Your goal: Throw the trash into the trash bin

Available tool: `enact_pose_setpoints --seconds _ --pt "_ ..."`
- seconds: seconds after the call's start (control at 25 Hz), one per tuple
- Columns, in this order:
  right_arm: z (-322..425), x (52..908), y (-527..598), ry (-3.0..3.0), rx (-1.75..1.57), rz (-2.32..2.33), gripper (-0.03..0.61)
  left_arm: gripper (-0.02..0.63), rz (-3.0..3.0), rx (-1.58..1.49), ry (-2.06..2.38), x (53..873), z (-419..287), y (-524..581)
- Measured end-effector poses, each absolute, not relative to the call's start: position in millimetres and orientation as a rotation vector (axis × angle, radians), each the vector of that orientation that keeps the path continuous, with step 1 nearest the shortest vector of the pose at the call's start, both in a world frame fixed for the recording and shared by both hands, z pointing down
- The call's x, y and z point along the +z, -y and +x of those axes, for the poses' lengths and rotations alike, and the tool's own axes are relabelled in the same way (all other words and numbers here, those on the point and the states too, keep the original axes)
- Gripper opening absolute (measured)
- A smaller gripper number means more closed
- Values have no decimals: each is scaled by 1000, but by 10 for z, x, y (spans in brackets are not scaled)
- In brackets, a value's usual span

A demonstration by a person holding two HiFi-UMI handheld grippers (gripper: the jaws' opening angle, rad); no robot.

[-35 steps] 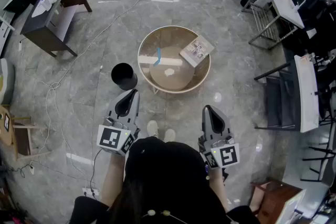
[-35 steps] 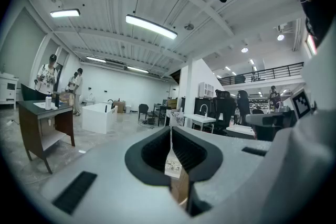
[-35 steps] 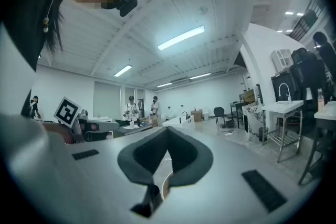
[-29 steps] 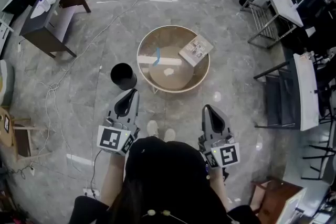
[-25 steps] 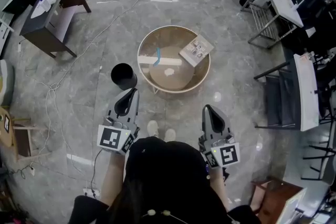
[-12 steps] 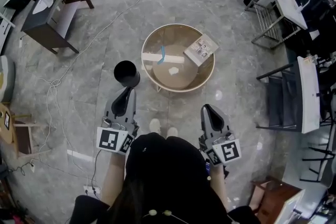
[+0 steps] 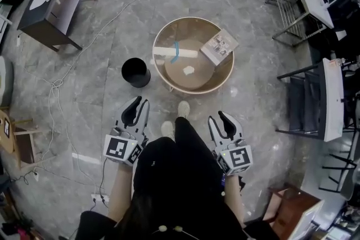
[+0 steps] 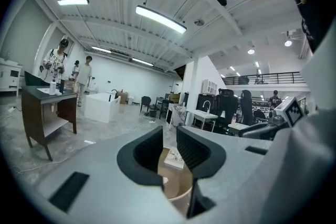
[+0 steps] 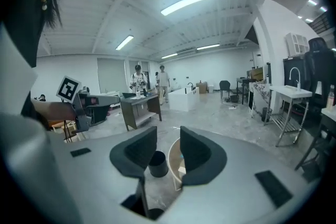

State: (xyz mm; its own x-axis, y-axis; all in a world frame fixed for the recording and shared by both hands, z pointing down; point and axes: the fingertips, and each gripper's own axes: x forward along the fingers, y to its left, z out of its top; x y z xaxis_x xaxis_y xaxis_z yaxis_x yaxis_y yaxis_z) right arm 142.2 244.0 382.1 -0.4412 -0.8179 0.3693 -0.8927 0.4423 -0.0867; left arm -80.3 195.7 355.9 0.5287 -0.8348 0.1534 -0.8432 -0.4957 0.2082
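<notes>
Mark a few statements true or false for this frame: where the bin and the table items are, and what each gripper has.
1. The black trash bin stands on the floor beside the round table. True.
2. The booklet lies inside the bin. False: the booklet lies on the table, near its rim.
3. The right gripper holds the crumpled paper. False: its jaws are opening with nothing between them, and the crumpled paper lies on the table.
4. The left gripper has its jaws apart and holds nothing. True.
</notes>
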Motion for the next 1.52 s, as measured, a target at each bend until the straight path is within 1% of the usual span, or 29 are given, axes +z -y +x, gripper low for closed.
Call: enact_pose_setpoints --seconds 0.2,0.4,0.6,0.8,1.04,1.16,1.32,1.52 --pt "1406 4030 -2025 2391 416 1436 132 69 2452 125 1430 3805 -856 -1632" --pt "1438 4509 -1514 2373 491 1330 133 69 2361 203 1426 4140 -774 -1140" --pt "1533 5210 -948 2255 498 1151 147 69 2272 332 1442 4541 -687 -582" --pt "1567 6116 -340 2148 539 1007 149 69 2198 451 1486 5049 -645 -163" --pt "1384 7368 42 1977 545 765 164 69 1950 578 1513 6135 -774 -78" --pt "1331 7940 21 1872 577 651 152 67 1837 708 1427 6782 -847 -246" --pt "1288 8337 110 1810 530 608 149 66 1670 811 1282 7617 -951 -523" --pt "1311 8644 34 1755 556 582 146 66 1501 744 1158 8317 -896 -576"
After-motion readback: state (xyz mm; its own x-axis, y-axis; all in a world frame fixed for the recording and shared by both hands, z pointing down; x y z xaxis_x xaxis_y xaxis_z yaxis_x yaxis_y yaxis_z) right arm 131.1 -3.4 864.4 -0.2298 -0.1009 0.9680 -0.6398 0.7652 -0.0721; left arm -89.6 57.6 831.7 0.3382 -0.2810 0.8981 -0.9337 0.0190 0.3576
